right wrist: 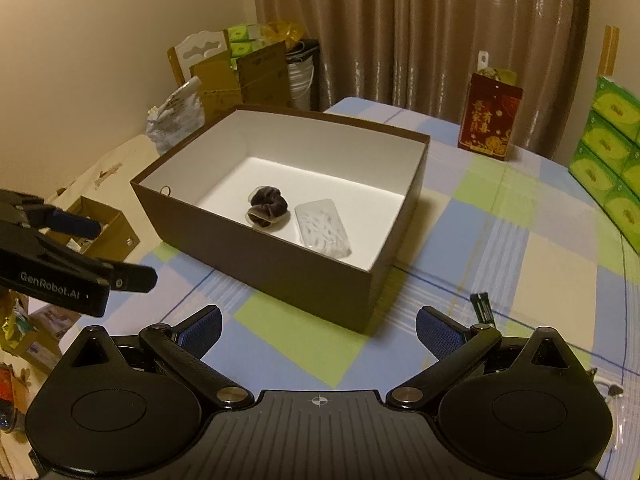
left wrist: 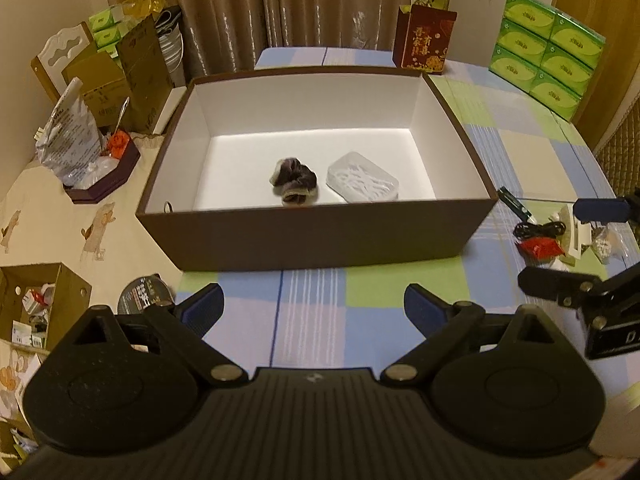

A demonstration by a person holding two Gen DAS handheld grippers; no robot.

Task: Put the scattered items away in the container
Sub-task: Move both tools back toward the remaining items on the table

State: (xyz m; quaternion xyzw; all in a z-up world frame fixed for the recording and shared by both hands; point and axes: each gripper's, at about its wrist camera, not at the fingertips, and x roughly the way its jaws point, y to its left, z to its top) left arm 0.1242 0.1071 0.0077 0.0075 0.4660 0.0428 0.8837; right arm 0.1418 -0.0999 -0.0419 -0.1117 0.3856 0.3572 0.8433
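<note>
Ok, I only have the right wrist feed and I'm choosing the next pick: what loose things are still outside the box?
Observer: The left wrist view shows a small pile on the tablecloth to the right of the brown box: a black cable, a red packet and a bag of white bits.
Operator: Where is my claw relative to that pile?
Observer: The right claw is open, and in that view the pile shows between its two fingers. I cannot tell whether it touches anything.
</note>
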